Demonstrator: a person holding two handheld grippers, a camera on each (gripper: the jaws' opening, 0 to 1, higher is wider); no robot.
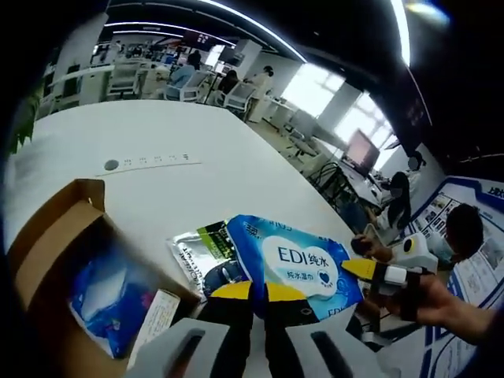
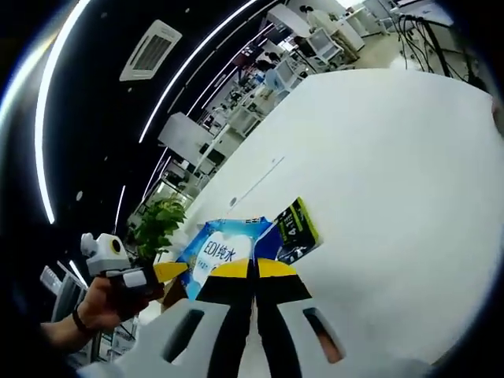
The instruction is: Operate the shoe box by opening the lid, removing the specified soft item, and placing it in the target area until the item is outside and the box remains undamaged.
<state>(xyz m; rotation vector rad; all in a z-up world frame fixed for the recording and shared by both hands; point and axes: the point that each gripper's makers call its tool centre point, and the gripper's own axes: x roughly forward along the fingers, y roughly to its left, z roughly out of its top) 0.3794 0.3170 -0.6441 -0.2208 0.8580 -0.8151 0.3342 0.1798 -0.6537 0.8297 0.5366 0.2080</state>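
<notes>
A blue and white wet-wipes pack [image 1: 295, 264] is held over the white table [image 1: 157, 134] just right of the open cardboard shoe box [image 1: 55, 236]. My left gripper [image 1: 258, 291] is shut on the pack's near edge. My right gripper [image 1: 364, 268] comes in from the right and pinches the pack's far corner. In the right gripper view the same pack [image 2: 216, 248] sits at my right gripper [image 2: 252, 269], whose jaws are closed on its edge, while my left gripper [image 2: 169, 272] grips it from the left. A silver, green and black packet [image 1: 201, 250] [image 2: 298, 228] lies against the pack.
Inside the box is another blue soft pack [image 1: 110, 295] and a small white carton [image 1: 153, 319]. A hand [image 2: 98, 307] holds the left gripper. A potted plant [image 2: 161, 220] stands past the table's end. Office desks, chairs and seated people [image 1: 465, 232] surround the table.
</notes>
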